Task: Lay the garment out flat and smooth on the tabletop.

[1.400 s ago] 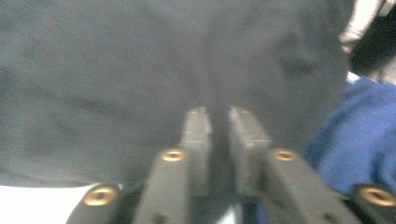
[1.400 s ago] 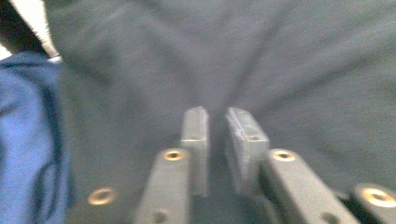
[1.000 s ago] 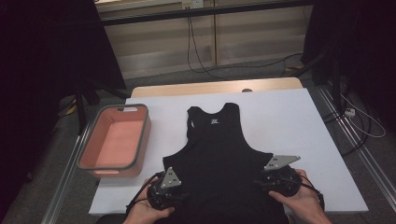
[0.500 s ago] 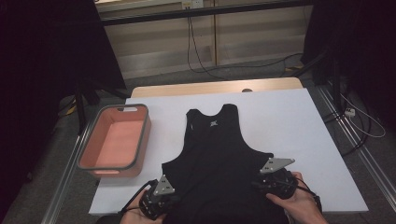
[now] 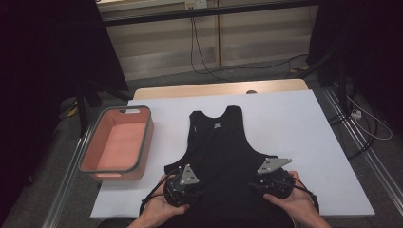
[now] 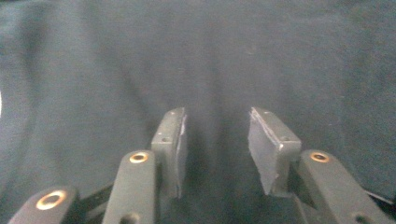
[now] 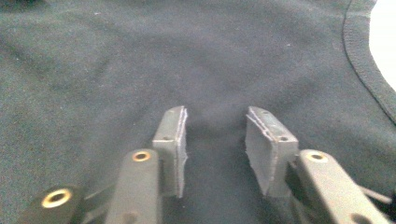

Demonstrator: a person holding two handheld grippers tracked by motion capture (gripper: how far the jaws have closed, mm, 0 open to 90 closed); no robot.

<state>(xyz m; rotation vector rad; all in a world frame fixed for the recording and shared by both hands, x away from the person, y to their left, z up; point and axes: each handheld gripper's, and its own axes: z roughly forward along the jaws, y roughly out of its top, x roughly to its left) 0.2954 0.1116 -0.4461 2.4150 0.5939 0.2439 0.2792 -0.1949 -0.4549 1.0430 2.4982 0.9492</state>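
A black tank top [image 5: 221,142] lies flat on the white table [image 5: 304,123], neck away from me. My left gripper [image 5: 197,190] rests over its lower left part, held in a hand. My right gripper [image 5: 256,183] sits over its lower right part in the other hand. In the left gripper view the left gripper [image 6: 215,135] is open, with dark fabric [image 6: 210,56] lying under the gap. In the right gripper view the right gripper [image 7: 215,133] is open over the fabric [image 7: 187,56], with the armhole hem [image 7: 364,70] and a sliver of the table [image 7: 385,37] at the right.
A pink rectangular basin [image 5: 119,142] stands at the table's left edge, beside the tank top. Bare white table stretches to the right of the garment and behind it. Cables [image 5: 209,57] lie on the floor beyond the table's far edge.
The left gripper dipped toward the near edge, then came forward and inward onto the tank top. The right gripper shifted slightly left. The tank top has stayed put.
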